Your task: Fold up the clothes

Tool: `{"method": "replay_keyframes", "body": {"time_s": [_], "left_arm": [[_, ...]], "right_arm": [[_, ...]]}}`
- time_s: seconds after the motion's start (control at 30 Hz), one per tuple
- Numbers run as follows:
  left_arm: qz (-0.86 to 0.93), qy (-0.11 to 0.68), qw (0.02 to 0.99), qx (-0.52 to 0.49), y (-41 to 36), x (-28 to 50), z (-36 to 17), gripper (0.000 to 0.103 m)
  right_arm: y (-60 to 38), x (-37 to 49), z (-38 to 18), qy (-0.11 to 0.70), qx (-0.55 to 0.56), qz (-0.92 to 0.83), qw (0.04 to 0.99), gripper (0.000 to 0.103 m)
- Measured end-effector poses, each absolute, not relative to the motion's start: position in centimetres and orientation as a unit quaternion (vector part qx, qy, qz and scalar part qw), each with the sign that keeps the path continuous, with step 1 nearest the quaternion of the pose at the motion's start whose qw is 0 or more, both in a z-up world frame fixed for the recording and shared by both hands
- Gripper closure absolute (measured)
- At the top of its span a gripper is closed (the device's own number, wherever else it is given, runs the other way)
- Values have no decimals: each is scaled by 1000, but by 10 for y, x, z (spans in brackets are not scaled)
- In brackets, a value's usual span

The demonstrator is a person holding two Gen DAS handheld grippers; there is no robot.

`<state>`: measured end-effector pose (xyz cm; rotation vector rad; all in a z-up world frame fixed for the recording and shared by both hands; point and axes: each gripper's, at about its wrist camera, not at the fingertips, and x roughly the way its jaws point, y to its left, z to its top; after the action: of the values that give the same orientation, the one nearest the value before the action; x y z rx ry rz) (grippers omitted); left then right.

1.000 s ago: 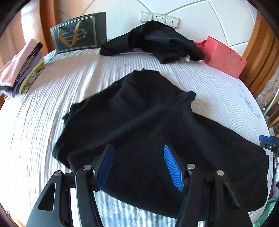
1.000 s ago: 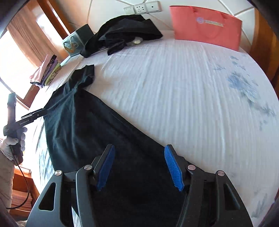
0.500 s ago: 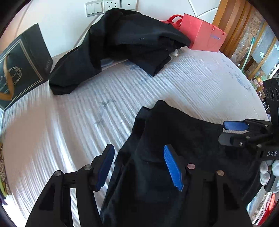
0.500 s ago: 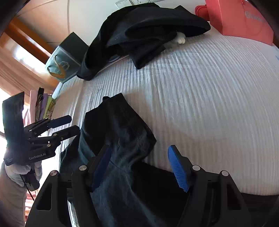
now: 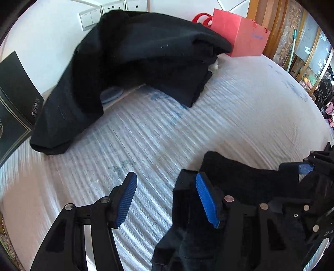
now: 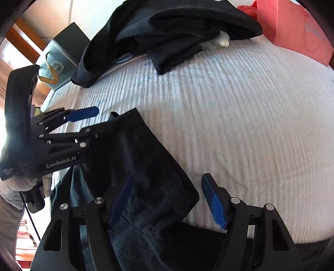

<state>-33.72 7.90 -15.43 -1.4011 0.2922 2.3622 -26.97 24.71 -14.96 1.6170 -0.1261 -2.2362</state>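
A black garment [image 6: 146, 166] lies on the white ribbed bedsheet [image 6: 240, 116], its upper edge bunched under both grippers; it also shows in the left wrist view [image 5: 240, 175]. My left gripper [image 5: 167, 200] is open, its right finger over the garment's left edge, its left finger over bare sheet. My right gripper [image 6: 167, 202] is open and straddles the garment's right corner. The left gripper [image 6: 83, 121] shows at the left in the right wrist view. The right gripper's blue fingertip [image 5: 305, 168] shows at the right in the left wrist view.
A pile of black clothes [image 5: 133, 62] lies at the head of the bed. A red paper bag [image 5: 240, 37] stands to its right, a dark gift bag [image 5: 14, 104] to its left. A wall with sockets [image 5: 112, 8] is behind.
Both grippers have moved forward toward the head of the bed, along the garment to its upper edge. Both stay open.
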Motion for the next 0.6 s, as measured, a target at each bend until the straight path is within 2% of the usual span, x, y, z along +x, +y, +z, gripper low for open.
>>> {"method": "replay_keyframes", "body": {"time_s": [0.2,0.33,0.53,0.6], "left_arm": [[826,137,174,-518,76,-344,-167,40],[827,114,176,-521,69,-345,-170,34],[817,105,239,-513,69,-333,-167,34],[816,109,248,-511,72,-331,-167,35]], "right_arm": [[248,-274,-146,-58,571,-794,201,35],[246,-275,-150,-53,576,-790,204,35],[243,-272,-155,-43,572,-791,214,34],[241,-272,-155,-38,571,-792,213,39]]}}
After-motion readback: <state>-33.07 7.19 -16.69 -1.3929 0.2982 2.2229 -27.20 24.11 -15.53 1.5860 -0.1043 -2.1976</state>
